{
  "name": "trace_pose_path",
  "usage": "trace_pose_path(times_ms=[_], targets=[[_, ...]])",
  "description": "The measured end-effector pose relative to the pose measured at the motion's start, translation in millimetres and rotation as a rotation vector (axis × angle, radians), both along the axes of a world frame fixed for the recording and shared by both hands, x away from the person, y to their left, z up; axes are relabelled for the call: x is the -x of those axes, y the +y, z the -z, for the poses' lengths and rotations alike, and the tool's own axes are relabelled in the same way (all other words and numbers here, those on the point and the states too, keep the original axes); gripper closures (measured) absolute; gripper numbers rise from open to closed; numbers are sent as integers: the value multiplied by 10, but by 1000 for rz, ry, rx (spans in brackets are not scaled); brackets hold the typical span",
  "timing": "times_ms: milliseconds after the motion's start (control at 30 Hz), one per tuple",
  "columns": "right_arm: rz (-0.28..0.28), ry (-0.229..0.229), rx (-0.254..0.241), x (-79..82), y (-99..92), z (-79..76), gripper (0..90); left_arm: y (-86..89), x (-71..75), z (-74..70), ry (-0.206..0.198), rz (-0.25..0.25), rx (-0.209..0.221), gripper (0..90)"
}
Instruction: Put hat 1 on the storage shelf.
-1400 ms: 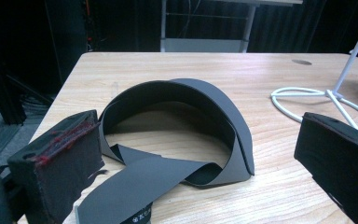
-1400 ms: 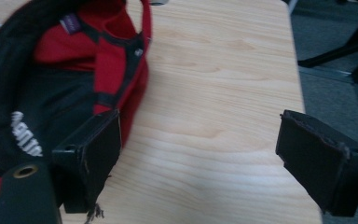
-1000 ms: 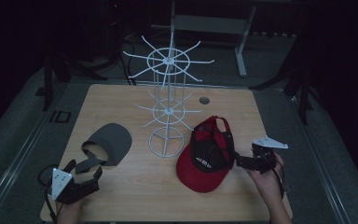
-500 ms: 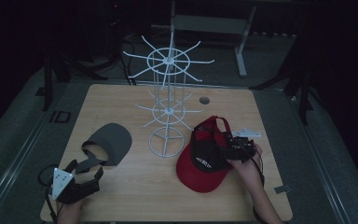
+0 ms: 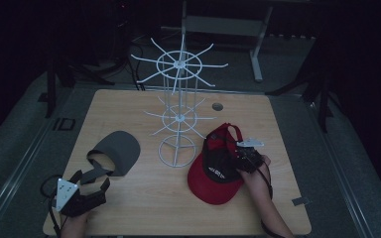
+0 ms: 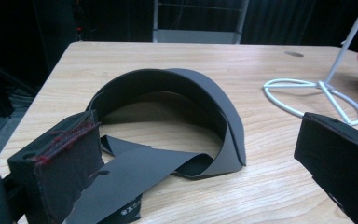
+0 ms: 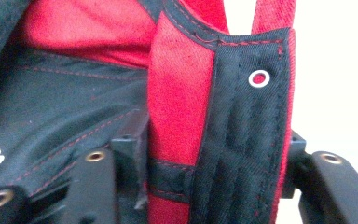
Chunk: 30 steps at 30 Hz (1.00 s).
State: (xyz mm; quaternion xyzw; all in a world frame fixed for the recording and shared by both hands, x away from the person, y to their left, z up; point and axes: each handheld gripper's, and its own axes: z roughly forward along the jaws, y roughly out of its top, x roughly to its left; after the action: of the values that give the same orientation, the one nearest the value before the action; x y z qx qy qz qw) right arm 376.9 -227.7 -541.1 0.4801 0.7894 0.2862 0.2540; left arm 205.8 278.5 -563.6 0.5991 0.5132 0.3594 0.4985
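One red cap point(image 5: 213, 171), one grey visor point(image 5: 116, 151)

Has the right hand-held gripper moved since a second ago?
Yes. The right hand-held gripper has moved left from the table's right edge, toward the wire rack; its jaws have just been closing, the red cap's rim between them.

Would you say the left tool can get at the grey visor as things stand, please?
Probably yes. The left tool stands open right in front of the visor, whose loose strap already lies between its jaws. Nothing lies between them on the table, and the wire rack stands off to the side.
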Motion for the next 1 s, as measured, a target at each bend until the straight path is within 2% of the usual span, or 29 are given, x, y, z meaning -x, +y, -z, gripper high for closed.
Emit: trace_pose_path(times_ms=[67, 167, 267, 367, 433, 567, 733, 900, 1000], targets=[[-16, -16, 59, 6, 21, 23, 566, 2, 3, -2, 0, -12, 1, 11], [-48, -21, 120, 18, 60, 46, 682, 12, 3, -8, -1, -20, 11, 11], [-52, -5, 119, 17, 84, 38, 827, 22, 2, -7, 8, -29, 15, 11], [-37, -21, 115, 25, 77, -17, 853, 31, 8, -11, 8, -28, 19, 11], [-16, -40, 72, 42, 41, -85, 855, 30, 13, -16, 0, -28, 16, 11], [13, -104, 24, 108, -48, -296, 856, 17, 14, -21, 0, -20, 12, 11], [23, -174, -43, 200, -145, -617, 857, -7, 6, -21, 8, -14, 0, 11], [29, -260, -98, 341, -209, -940, 857, -26, 6, -36, 17, 13, 7, 11], [23, -293, -135, 414, -244, -1112, 857, -48, 9, -63, 22, 24, 1, 11]])
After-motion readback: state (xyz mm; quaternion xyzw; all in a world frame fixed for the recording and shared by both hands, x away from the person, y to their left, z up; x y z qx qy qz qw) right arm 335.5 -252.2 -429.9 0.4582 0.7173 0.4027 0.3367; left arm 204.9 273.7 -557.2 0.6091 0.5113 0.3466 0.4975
